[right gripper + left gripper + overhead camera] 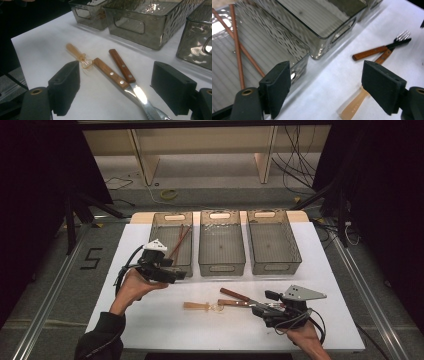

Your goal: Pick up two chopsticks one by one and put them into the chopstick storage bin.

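The left gripper (176,272) hangs over the near end of the left bin (162,219), jaws wide apart with nothing between them, and two chopsticks (179,240) lie in that bin. The right gripper (270,306) rests low on the white table (150,320), jaws wide and empty, around what seem two wooden-handled utensils (117,70). A translucent plastic spoon (78,55) lies just beside them.
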